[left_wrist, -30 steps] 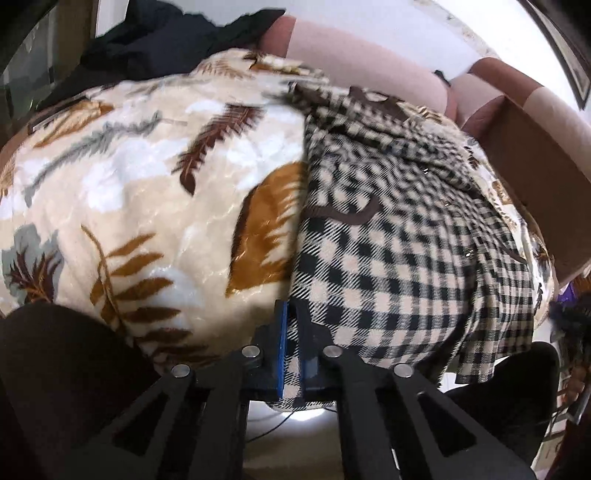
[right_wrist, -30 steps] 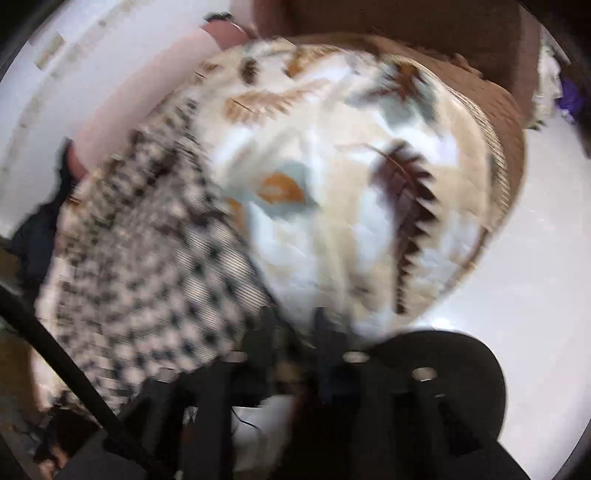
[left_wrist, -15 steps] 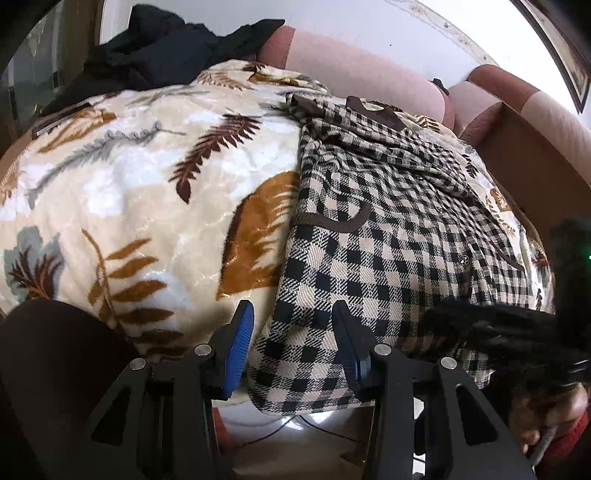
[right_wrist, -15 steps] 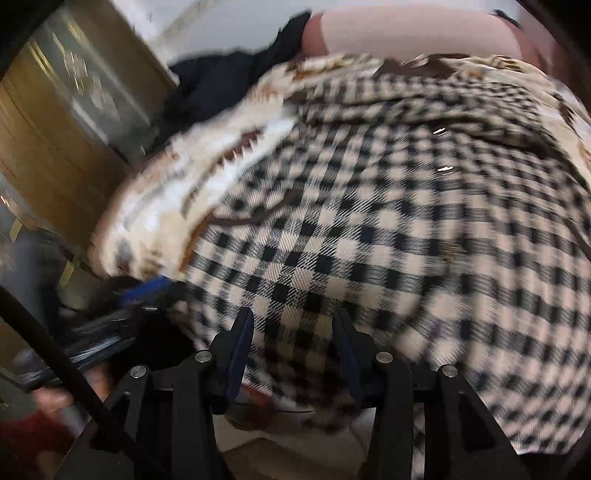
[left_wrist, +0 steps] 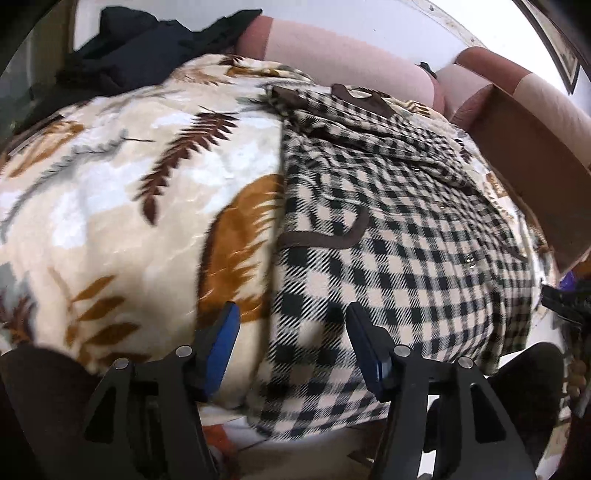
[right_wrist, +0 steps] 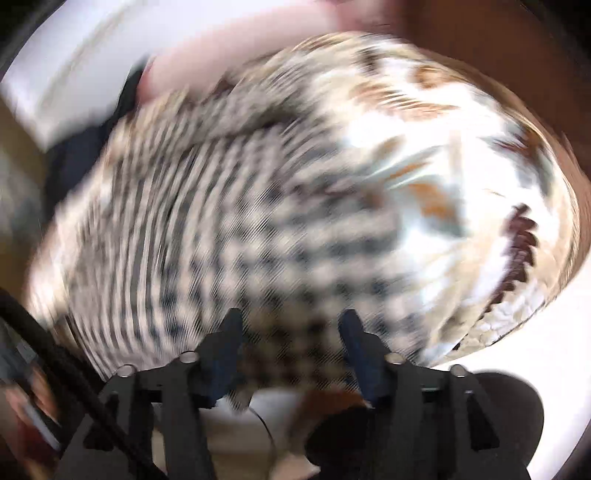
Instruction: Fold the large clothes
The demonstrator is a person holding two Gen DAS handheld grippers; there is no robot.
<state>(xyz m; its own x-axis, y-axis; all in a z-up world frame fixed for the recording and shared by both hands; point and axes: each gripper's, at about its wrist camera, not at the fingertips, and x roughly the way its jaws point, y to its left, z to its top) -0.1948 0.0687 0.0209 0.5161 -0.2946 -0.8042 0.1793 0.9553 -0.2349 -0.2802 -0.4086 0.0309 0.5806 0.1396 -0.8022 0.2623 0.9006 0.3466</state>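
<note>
Opening left hand-held gripper (left_wrist: pixel 291 325) | right hand-held gripper (right_wrist: pixel 290 330) opening | checked garment (left_wrist: pixel 388 229) unclamped

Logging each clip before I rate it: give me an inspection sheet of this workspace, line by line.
Surface: leaf-print blanket spread over a pink sofa.
Job's things: black-and-cream checked garment lying flat on the blanket, near hem hanging over the edge.
Clutter: dark clothing heaped at the sofa's far end; cardboard box beside the garment.
Grippers: left tool opening, pads clear of the cloth; right tool opening over the checked garment, view badly blurred.
Cables: thin dark cable on the floor below the sofa's edge.
Surroundings: pale floor, white wall.
</note>
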